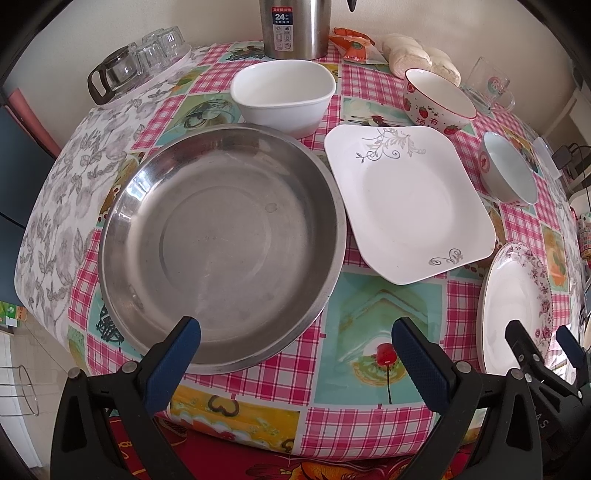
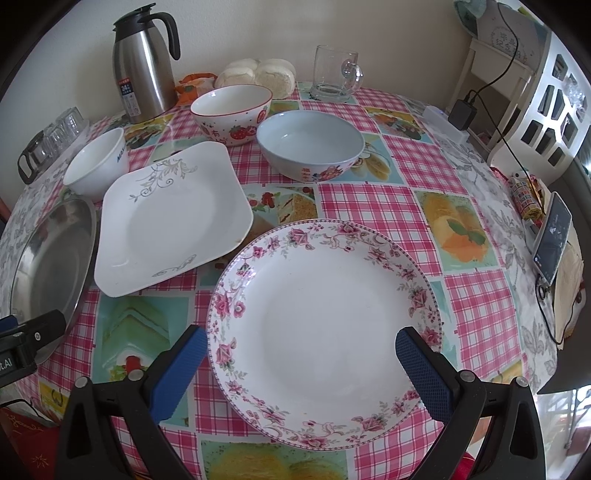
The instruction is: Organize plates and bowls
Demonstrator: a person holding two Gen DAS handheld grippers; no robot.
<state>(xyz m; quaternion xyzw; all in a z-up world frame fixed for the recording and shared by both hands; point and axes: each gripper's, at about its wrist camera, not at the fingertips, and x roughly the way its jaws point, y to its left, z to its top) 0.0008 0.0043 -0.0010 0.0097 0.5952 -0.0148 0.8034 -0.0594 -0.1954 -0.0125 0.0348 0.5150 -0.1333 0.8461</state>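
You're hovering both grippers spread wide and empty: left gripper [image 1: 295, 339] at the steel pan [image 1: 221, 243], right gripper [image 2: 301, 349] over the floral plate [image 2: 325, 332]. Nothing's stacking yet; the square plate [image 2: 173, 218] and three bowls behind are sitting separate.

Left wrist view — thermos flask [image 1: 293, 27] is running off the top edge, lid unseen. Floral plate [image 1: 515, 306] is being partly covered by the right gripper [image 1: 546, 345]. Right wrist view — steel pan [image 2: 48, 254] is being clipped at the left edge.
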